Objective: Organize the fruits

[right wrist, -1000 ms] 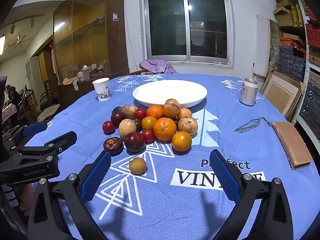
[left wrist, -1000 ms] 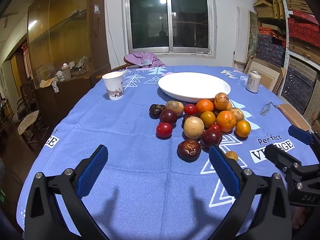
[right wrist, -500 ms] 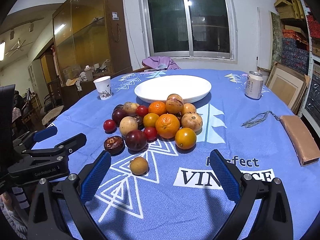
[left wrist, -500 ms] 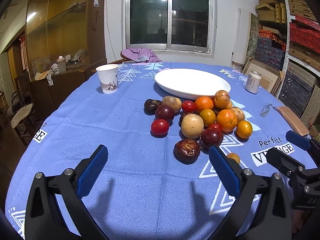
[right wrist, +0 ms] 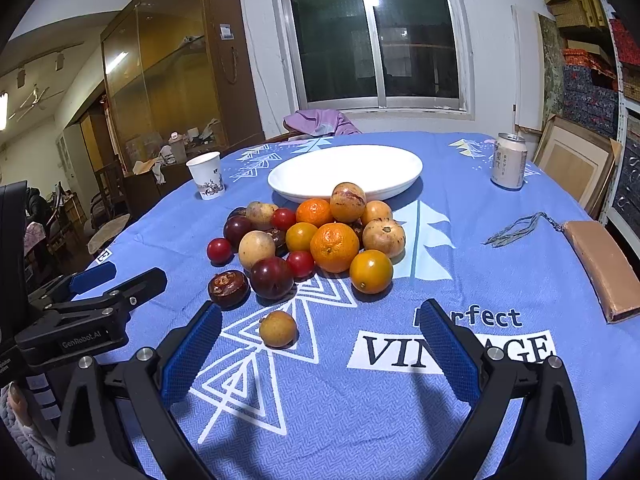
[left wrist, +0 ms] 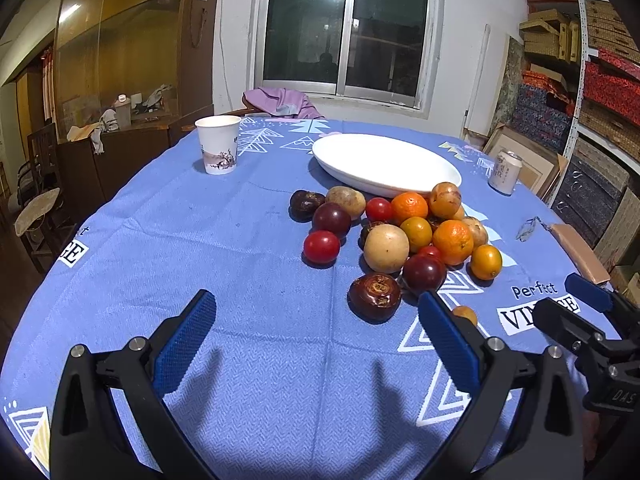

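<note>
Left wrist view: left gripper (left wrist: 316,332) has crept nearer the fruit pile (left wrist: 400,236), fingers spread, empty; white plate (left wrist: 384,160) just behind the pile holds nothing.

Right wrist view: right gripper (right wrist: 320,340) also closer, fingers released, small brown fruit (right wrist: 278,329) just before the pile. Likely first pick; 0 fruits sorted.

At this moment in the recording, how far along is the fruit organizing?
Nothing looks done: the white plate holds no fruit. Nothing is in hand; the left gripper and right gripper are both open and empty. Everything is left: the fruit pile sits on the tablecloth in front of the plate, with one small brown fruit apart, nearest the right gripper.
</note>
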